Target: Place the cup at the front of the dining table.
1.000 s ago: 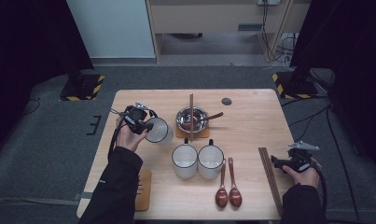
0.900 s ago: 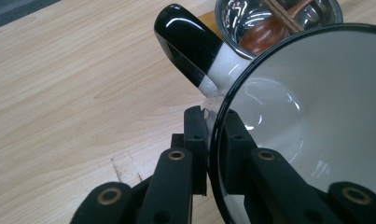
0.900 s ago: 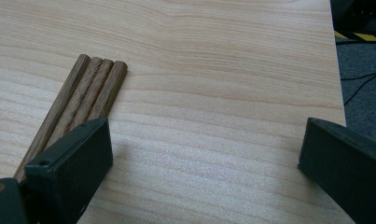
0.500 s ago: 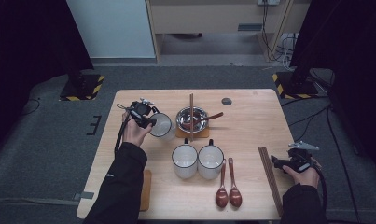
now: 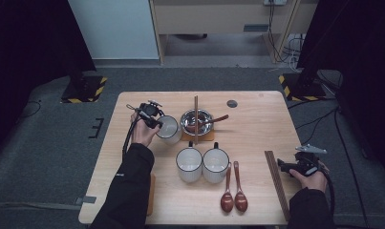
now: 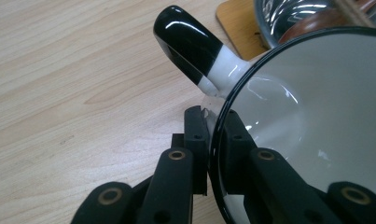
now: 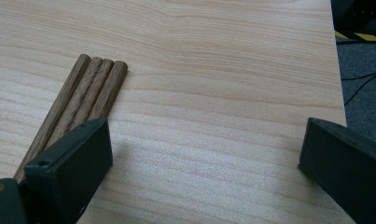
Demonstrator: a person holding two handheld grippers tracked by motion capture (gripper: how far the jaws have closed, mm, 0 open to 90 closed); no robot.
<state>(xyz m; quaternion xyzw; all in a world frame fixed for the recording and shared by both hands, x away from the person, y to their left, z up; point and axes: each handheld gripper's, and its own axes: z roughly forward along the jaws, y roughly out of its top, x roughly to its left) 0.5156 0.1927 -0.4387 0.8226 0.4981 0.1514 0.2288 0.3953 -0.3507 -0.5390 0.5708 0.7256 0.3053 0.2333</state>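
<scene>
- Up on the high view: left gripper (image 5: 154, 120) clamping the rim of a white mug (image 5: 168, 129) by the left side of the table (image 5: 257, 102), just beside the steel bowl (image 5: 196, 121) sitting on its wooden coaster. Two more mugs (image 5: 203, 163) already standing side by side nearer the person, two wooden spoons (image 5: 233, 194) lying below them. Right gripper (image 5: 284, 168) idling near the right edge, next to the chopsticks (image 5: 276, 183).
- Over on the left gripper view: jaws pinching the mug's black rim, one inside and one outside, black-tipped handle (image 6: 191, 43) pointing away. Mug looking tilted, maybe lifted; can't tell for sure.
- Over on the right gripper view: jaws spread wide, gripping nothing, chopsticks (image 7: 85, 95) lying at the left jaw.
- Guessing third mug mid-move, placing beside the pair remaining.
</scene>
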